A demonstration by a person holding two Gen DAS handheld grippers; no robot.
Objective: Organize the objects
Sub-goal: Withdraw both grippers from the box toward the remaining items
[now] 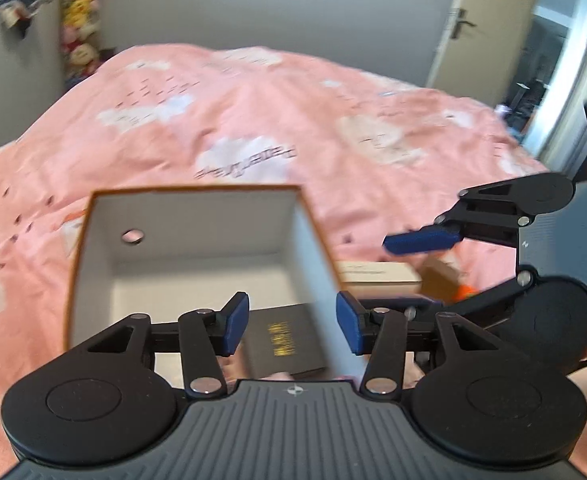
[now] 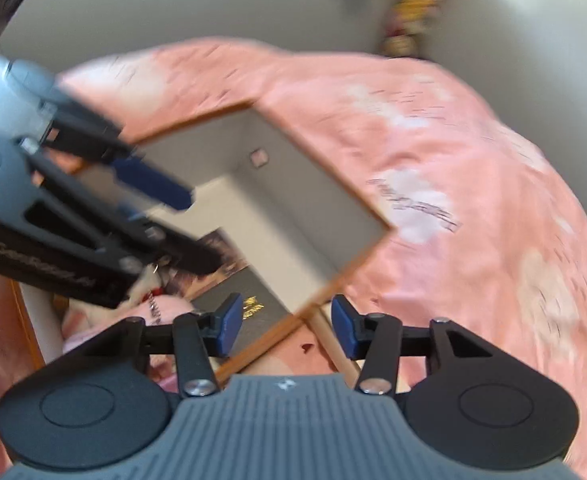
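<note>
In the left wrist view, the left gripper (image 1: 292,320) is seen with its blue-padded fingers (image 1: 235,322) apart and nothing clamped between them. It hangs over an open cardboard box with white inner walls and an orange-brown rim (image 1: 197,216), which rests on a pink bedcover printed with white clouds (image 1: 253,100). A black rectangular book with gold lettering (image 1: 287,340) lies on the floor of the box, directly below the gap between the fingers. To the right of the box, a flat white carton (image 1: 377,276) and a small brown cardboard piece (image 1: 439,280) lie on the bedcover; something orange shows beside them, too blurred to be identified. The right gripper (image 1: 421,268) is seen from the side above these things, its jaws spread and empty. A row of plush toys (image 1: 79,12) hangs in the far left corner, and a cream door with a lever handle (image 1: 477,24) stands on the right.

In the right wrist view, which is blurred, the right gripper (image 2: 287,326) is shown with its blue pads separated and gripping nothing, positioned above the near corner of the box (image 2: 305,184). The black book (image 2: 249,304) lies inside the box near that corner, beside a dark printed sheet (image 2: 221,248) and pale pink soft items with a small chain (image 2: 153,308). The left gripper (image 2: 181,220) reaches in from the left over the box, its jaws apart.
</note>
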